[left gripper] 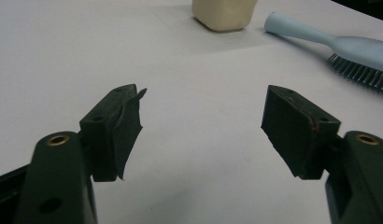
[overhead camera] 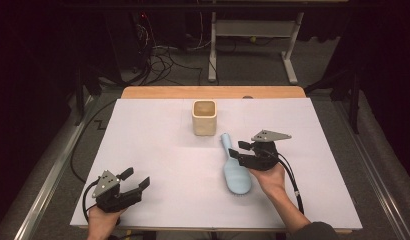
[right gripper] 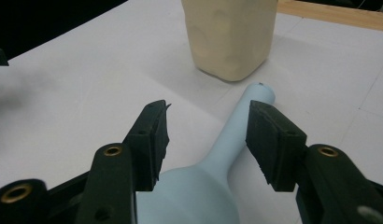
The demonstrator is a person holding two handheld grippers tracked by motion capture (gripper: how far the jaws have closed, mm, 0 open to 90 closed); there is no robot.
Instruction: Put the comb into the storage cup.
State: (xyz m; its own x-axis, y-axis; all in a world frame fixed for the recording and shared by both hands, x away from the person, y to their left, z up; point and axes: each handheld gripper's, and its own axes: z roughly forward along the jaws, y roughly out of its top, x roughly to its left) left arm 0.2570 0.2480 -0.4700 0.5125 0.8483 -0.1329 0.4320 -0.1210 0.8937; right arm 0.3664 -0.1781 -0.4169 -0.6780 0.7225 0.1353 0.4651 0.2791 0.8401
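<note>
light blue hairbrush (overhead camera: pixel 235 172) lies just in front of cream cup (overhead camera: pixel 204 117); looks stiff, light, slick plastic. right gripper (right gripper: pixel 206 135) unclenched, jaws straddling its narrow handle, best hold. left gripper (left gripper: pixel 201 133) released, nothing between jaws.

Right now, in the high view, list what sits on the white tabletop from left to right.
left gripper → cream cup → light blue brush → right gripper, its jaws straddling the brush's handle without pressing on it.
</note>
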